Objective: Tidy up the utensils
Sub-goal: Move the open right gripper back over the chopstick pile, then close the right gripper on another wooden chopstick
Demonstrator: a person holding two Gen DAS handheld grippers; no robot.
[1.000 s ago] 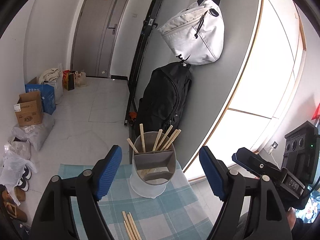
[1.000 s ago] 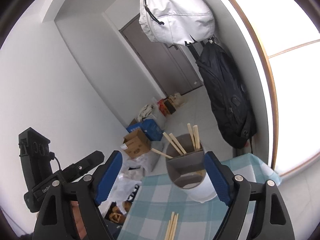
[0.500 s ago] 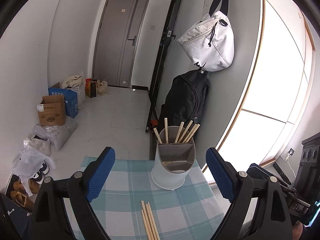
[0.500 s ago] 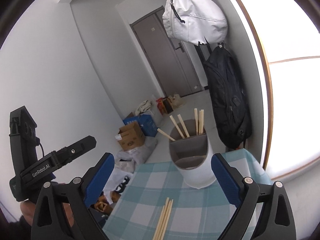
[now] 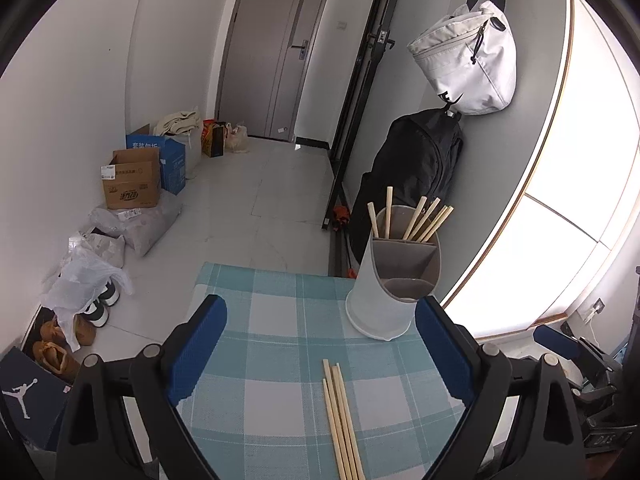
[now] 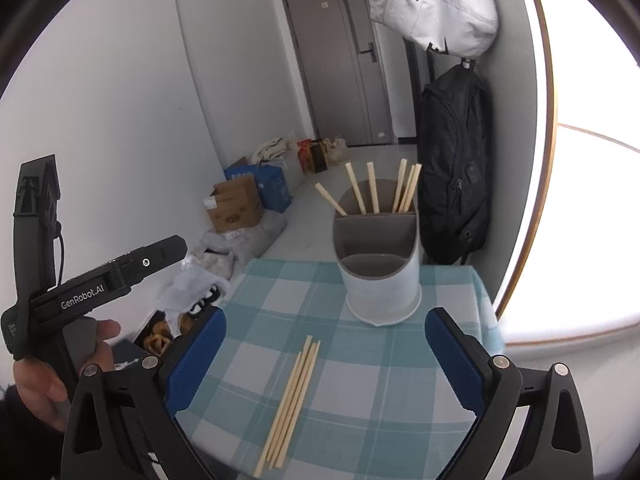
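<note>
Both my hands have dropped lower and tipped down since a second ago, so more of the table (image 5: 280, 320) fills each view. Its cloth is a soft woven check of teal, grey and white. Toward the far edge stands the utensil holder (image 6: 380, 276), a smooth white plastic cylinder with a slanted mouth and grey dividers making three compartments. Six wooden chopsticks (image 6: 370, 192) stand in the rear compartment in the right view. Four more loose chopsticks (image 5: 342, 420), slim, pale and square-cut, lie side by side on the cloth nearer me. My left fingers (image 5: 318, 356) are opening, blue ribbed pads wide, holding nothing. My right fingers (image 6: 326, 360) are spread wide and empty too.
</note>
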